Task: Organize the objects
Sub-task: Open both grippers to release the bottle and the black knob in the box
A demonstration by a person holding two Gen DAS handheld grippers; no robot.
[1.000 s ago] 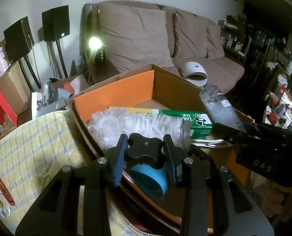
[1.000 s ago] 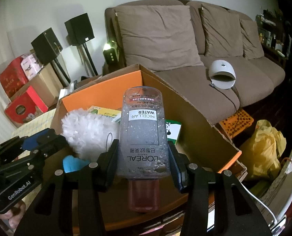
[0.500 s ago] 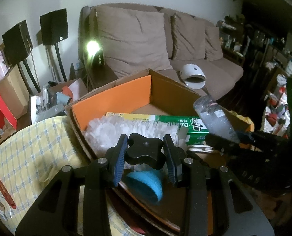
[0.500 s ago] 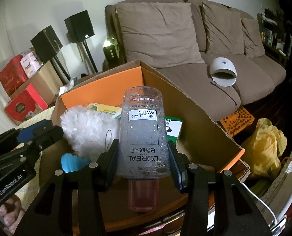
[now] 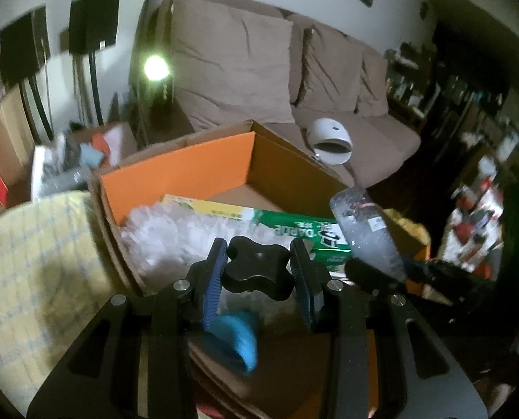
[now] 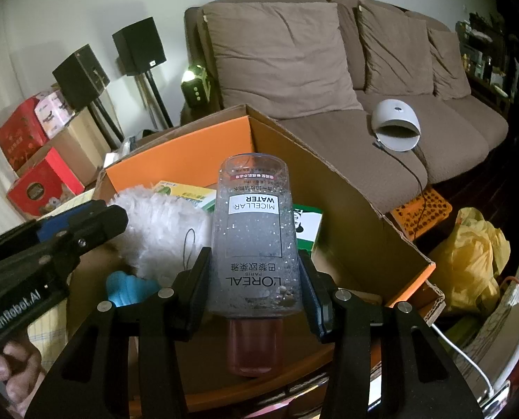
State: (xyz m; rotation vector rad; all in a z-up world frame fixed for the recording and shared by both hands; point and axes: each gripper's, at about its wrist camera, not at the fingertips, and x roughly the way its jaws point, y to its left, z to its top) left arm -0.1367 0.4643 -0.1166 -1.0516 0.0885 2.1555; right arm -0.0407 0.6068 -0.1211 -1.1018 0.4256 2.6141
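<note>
White fluffy duster (image 6: 161, 230) and green carton (image 6: 306, 225) already lie in the orange-lined cardboard box (image 6: 189, 153); left gripper (image 5: 257, 272) clamps a black lobed knob (image 5: 257, 269), right gripper (image 6: 256, 279) an upside-down clear micellar-water bottle (image 6: 254, 241), neither yet boxed.

Both black hand-held grippers (image 6: 256, 272) carry blue finger pads and silver screws; the left (image 6: 84, 220) reads what seems "GenRobot.AI".

Two wrist fisheyes look steeply down, close over the same open box (image 5: 179, 171) (image 6: 346, 216), facing the sofa (image 5: 231, 66) (image 6: 283, 59).
</note>
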